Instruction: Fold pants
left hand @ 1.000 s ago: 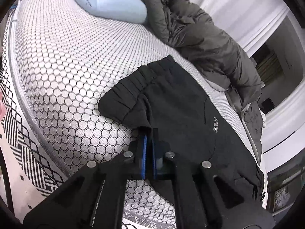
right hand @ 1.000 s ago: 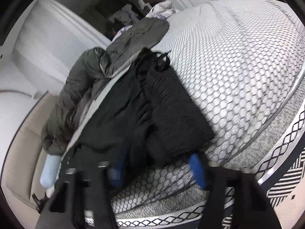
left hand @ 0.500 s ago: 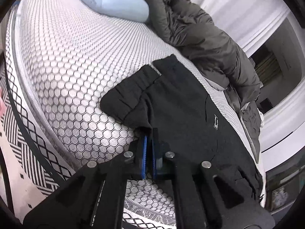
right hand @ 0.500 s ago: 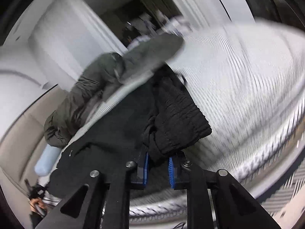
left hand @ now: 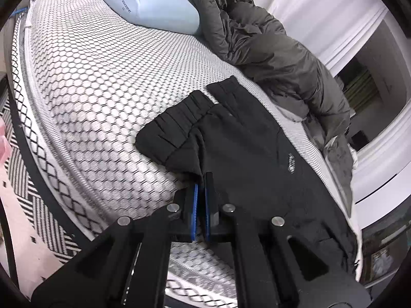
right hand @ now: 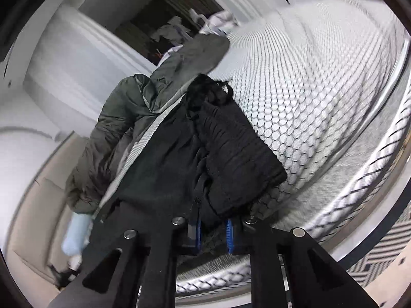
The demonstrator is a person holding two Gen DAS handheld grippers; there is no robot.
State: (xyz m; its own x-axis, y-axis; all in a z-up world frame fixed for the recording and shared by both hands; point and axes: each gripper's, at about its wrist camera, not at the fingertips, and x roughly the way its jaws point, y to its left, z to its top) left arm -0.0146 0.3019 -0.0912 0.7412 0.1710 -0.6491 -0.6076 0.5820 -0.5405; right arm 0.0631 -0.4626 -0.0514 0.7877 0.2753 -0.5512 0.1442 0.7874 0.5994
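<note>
Nearest in the left wrist view, the left tool (left hand: 201,187) has its blue pads pressed together on a fold of the black pants (left hand: 246,148) at the near edge of the bed (left hand: 90,77). In the right wrist view, the right tool (right hand: 213,227) is closing its jaws, and a bunched edge of the pants (right hand: 231,154) hangs between the blue pads, which grip it. The pants lie across the honeycomb-patterned mattress, their ribbed hem cuff (left hand: 177,128) folded over beside the left tool. Beyond them a dark green-grey jacket (left hand: 269,48) lies heaped along the far side. Farthest, a pale blue pillow (left hand: 143,2) rests at the head of the bed.
</note>
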